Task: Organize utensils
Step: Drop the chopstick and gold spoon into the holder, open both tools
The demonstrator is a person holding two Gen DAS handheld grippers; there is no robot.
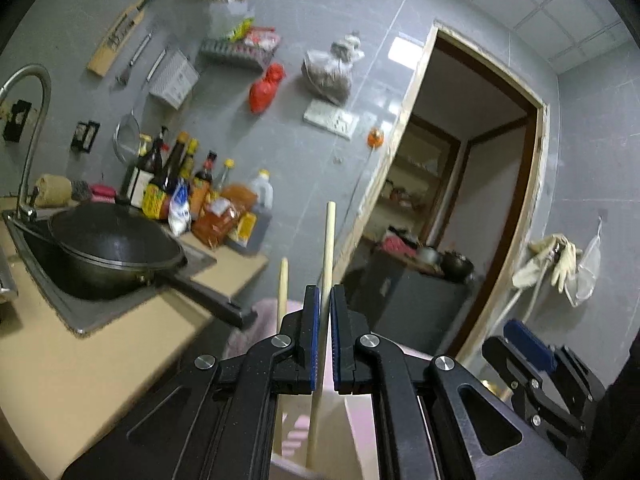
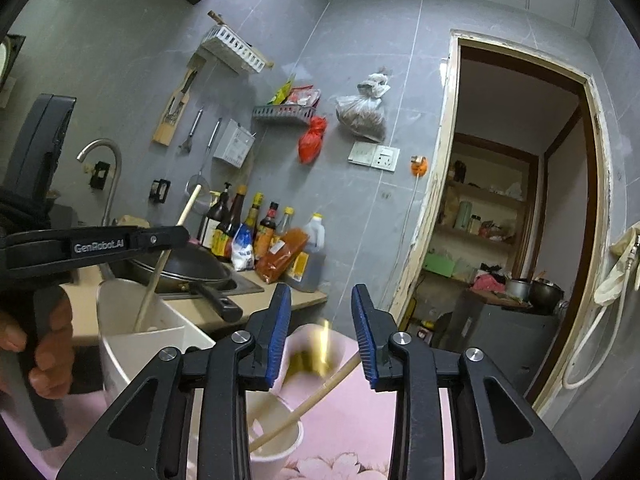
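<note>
The left claw is clamped on a pale wooden chopstick above the white plastic holder; the right claw gapes apart. Next, likely lower and release.

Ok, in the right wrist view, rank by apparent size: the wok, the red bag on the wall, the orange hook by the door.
1. wok, widest though partly hidden by the left gripper
2. red bag
3. orange hook

All sit farther away, so this holds as seen only.

Wooden chopstick upright (pale) in holder.
</note>
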